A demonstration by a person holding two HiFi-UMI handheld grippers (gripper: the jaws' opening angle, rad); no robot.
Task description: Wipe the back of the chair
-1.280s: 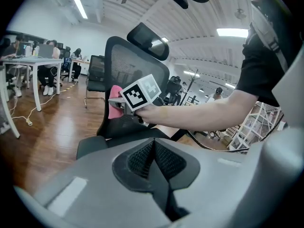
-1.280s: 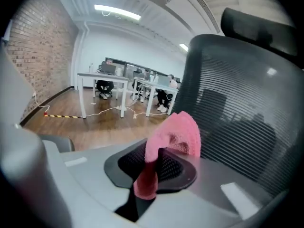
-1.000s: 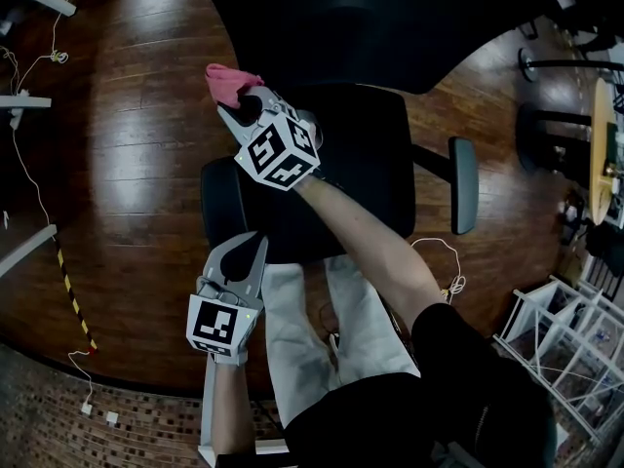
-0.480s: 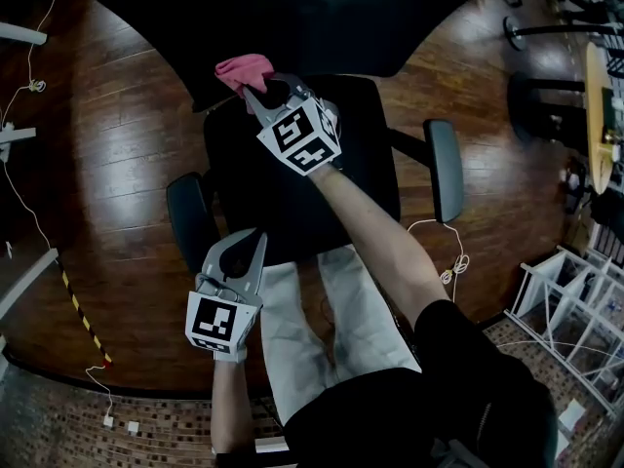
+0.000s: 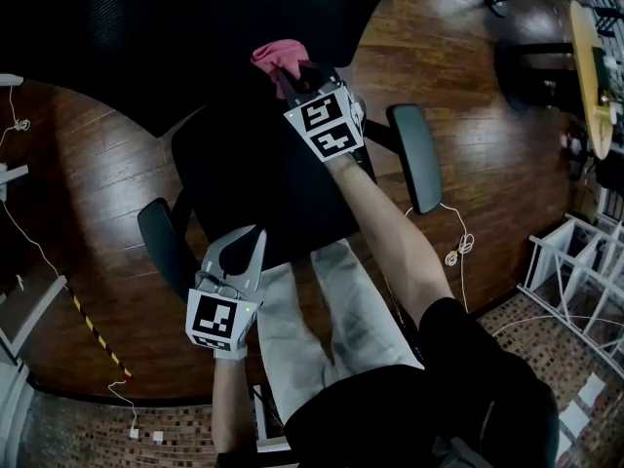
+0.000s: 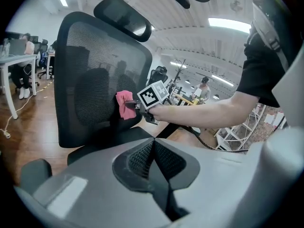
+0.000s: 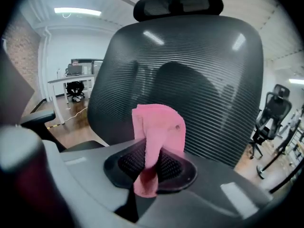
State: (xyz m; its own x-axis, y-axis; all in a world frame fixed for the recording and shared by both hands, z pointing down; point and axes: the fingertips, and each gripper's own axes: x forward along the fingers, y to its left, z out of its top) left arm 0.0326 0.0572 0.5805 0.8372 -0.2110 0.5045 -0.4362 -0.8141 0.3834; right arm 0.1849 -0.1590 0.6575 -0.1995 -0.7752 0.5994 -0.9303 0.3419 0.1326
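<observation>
The black office chair has a mesh backrest [image 7: 199, 75] and a headrest [image 7: 178, 4], and its seat [image 5: 263, 178] lies below me. My right gripper [image 7: 151, 163] is shut on a pink cloth [image 7: 159, 127], whose bunched top stands in front of the lower mesh. In the left gripper view the pink cloth [image 6: 124, 103] lies against the backrest's [image 6: 90, 65] front face, beside the right gripper's marker cube [image 6: 154, 94]. My left gripper [image 5: 242, 252] hangs at the seat's front edge, shut on nothing. In the head view the right gripper [image 5: 297, 78] sits at the backrest's base.
The chair's armrests [image 5: 414, 154] [image 5: 164, 247] stick out on both sides. Cables [image 5: 453, 252] and yellow-black tape [image 5: 93, 325] lie on the wooden floor. A white rack [image 5: 575, 281] stands at the right, a round table [image 5: 590, 57] at the upper right. People sit at desks [image 6: 19, 61] beyond.
The right gripper has carried the pink cloth to the right along the backrest, and the chair has swung round under me. The left gripper has stayed at the seat's front edge.
</observation>
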